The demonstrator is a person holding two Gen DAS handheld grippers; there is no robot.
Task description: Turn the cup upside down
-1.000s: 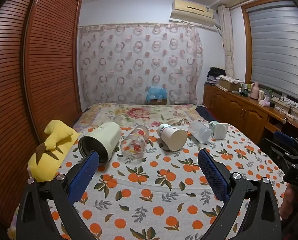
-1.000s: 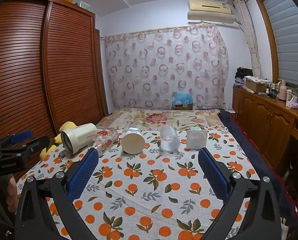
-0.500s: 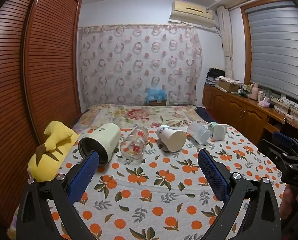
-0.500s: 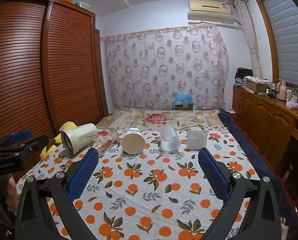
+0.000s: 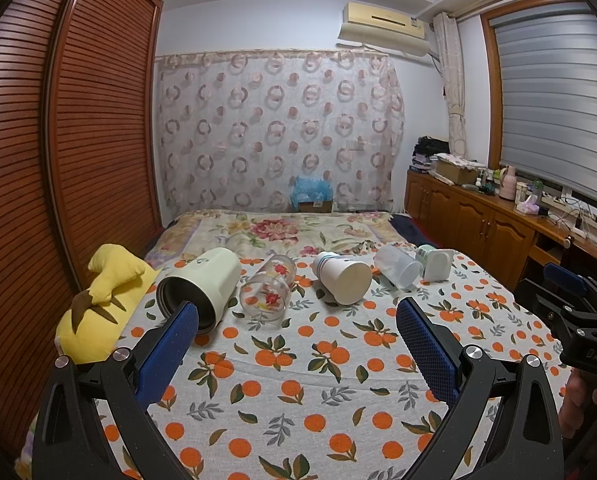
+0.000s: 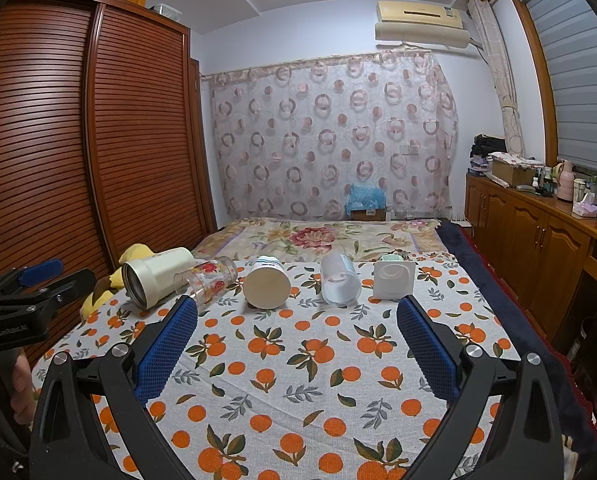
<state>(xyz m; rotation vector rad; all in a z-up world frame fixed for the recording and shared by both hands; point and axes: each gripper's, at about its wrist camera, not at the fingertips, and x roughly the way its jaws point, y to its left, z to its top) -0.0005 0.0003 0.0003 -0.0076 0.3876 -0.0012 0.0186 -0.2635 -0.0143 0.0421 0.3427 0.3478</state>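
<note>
Nearest you, both claws hang over the orange-print bedspread (image 6: 306,380) with nothing between their pads: your left claw (image 5: 296,320) is spread wide, and your right claw (image 6: 296,316) is just as wide. Neither touches a cup.

Past the pads lies a row of five vessels, all on their sides. From your left: a cream tumbler (image 5: 202,286) with its dark mouth toward you, a flower-printed glass (image 5: 268,290), a white paper cup (image 6: 267,286), a clear plastic cup (image 6: 338,282), and a square-faced white cup (image 6: 393,284) at the far right. The task does not say which cup is meant, so you must choose. The paper cup sits about midway between the right claw's pads, further back.

Likely troubles from here: the bed is soft, so a cup set mouth-down may tilt or topple if you release before the rim sits flat. The vessels lie close together, so a wide approach could knock a neighbour, and anything round may roll. Squeeze the paper or plastic cup too hard and it will probably buckle. The glass looks slick and could slip mid-turn.

A yellow plush toy (image 5: 98,312) lies beside the tumbler, against the wardrobe (image 5: 70,160).
</note>
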